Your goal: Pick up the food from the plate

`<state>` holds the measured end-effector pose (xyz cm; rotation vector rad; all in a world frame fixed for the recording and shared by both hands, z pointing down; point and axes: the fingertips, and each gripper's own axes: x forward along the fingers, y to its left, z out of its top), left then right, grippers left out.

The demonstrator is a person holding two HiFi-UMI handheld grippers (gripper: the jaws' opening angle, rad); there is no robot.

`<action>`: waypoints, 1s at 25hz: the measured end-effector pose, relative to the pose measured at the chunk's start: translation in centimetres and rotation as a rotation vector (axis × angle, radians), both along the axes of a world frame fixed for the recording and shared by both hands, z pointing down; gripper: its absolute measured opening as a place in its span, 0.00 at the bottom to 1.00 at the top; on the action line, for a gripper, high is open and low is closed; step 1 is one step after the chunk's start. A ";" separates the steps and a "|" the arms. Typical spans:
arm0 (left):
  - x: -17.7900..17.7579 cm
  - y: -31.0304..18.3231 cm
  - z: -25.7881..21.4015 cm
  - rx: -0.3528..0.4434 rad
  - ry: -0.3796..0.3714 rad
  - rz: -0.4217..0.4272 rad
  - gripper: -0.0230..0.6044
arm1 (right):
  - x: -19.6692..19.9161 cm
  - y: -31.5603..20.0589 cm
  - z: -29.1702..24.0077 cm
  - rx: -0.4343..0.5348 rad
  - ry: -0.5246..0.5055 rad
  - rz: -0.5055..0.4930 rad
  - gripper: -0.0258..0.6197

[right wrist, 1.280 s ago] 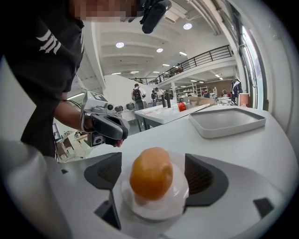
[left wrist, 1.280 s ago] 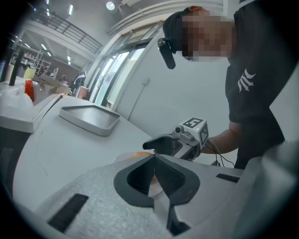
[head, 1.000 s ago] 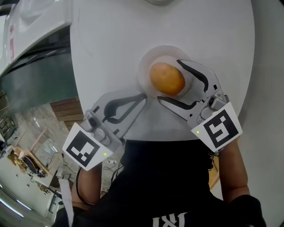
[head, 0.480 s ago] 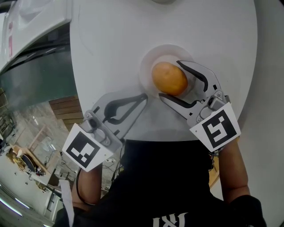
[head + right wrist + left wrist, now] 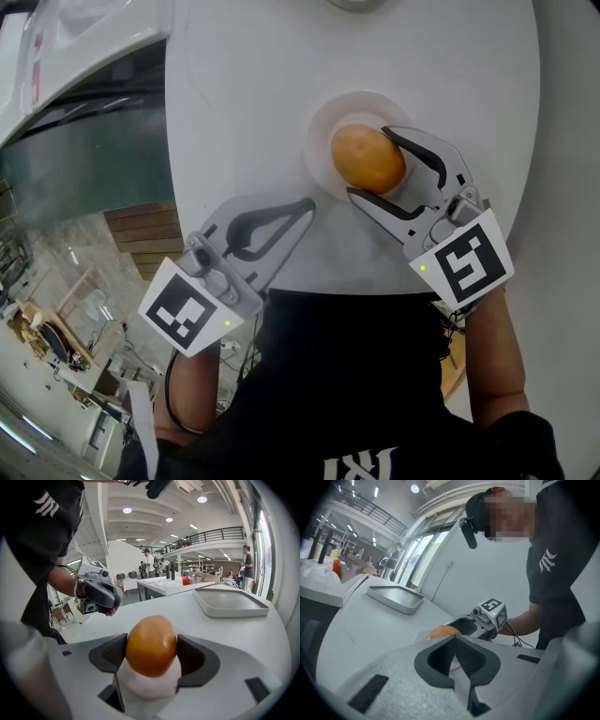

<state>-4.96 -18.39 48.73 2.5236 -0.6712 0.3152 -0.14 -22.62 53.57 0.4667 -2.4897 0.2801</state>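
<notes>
An orange-brown round bun sits on a small white plate on the white table. My right gripper straddles it and its jaws are closing. In the right gripper view the dark pads touch both sides of the bun above the plate. My left gripper rests low over the table just left of the plate, shut with nothing in it. In the left gripper view its tips meet, with the bun beyond them.
A shallow grey tray lies farther back on the table, also seen as the tray in the left gripper view. The table's front edge runs just under both grippers, against the person's dark shirt. Wooden floor and a glass surface lie off the left.
The right gripper's jaws have narrowed from standing wide around the bun to touching it. The left gripper has hardly moved.
</notes>
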 end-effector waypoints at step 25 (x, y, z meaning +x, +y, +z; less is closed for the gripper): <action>-3.8 15.3 -24.2 0.504 0.058 0.056 0.04 | -0.6 20.3 -32.9 0.249 -0.597 0.195 0.55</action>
